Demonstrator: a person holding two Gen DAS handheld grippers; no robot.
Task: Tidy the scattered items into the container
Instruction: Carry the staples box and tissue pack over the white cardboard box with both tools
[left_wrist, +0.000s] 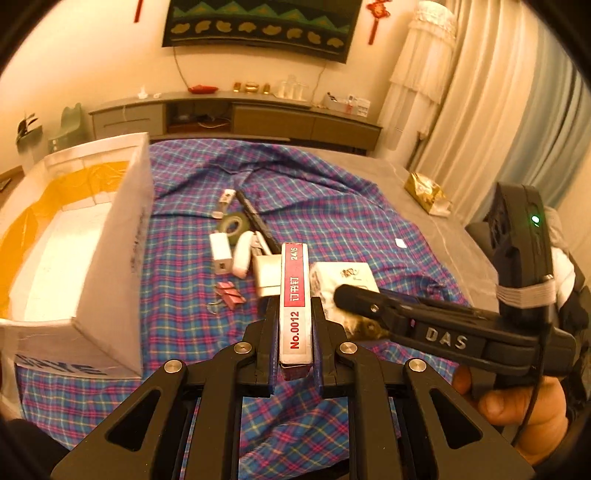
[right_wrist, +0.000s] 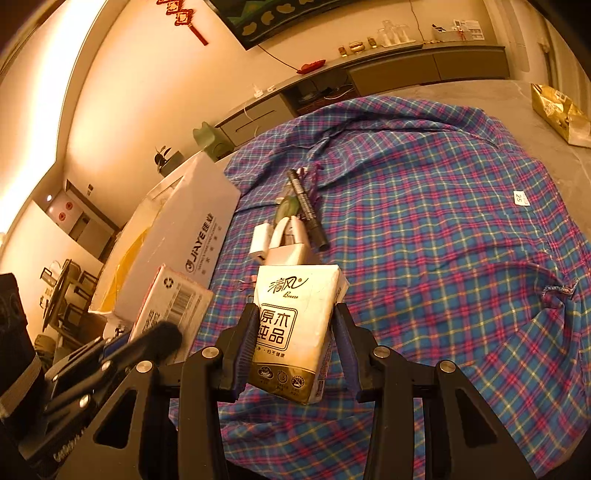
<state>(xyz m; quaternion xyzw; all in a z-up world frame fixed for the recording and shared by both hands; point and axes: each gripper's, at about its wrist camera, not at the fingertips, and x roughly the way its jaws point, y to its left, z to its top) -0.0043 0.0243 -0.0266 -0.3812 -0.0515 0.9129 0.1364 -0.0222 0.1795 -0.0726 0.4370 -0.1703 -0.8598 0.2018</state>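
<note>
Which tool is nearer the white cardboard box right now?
Left. The left tool, gripping a staple box, is just beside the white cardboard box; the right tool sits farther right.

I see a blue and pink plaid cloth (left_wrist: 207, 325) spread over a grey bed (left_wrist: 417, 206) through the middle of the frame. At the right edge a crumpled gold bag (left_wrist: 426, 192) lies on the bare grey part. Along the far wall, upper centre, a low grey cabinet (left_wrist: 236, 118) carries small gold ornaments (left_wrist: 251, 87) and a red item (left_wrist: 202, 88). Above it hangs a dark banner (left_wrist: 258, 26), with a red knot charm (left_wrist: 376, 14) to its right and pale curtains (left_wrist: 491, 92) further right
</note>
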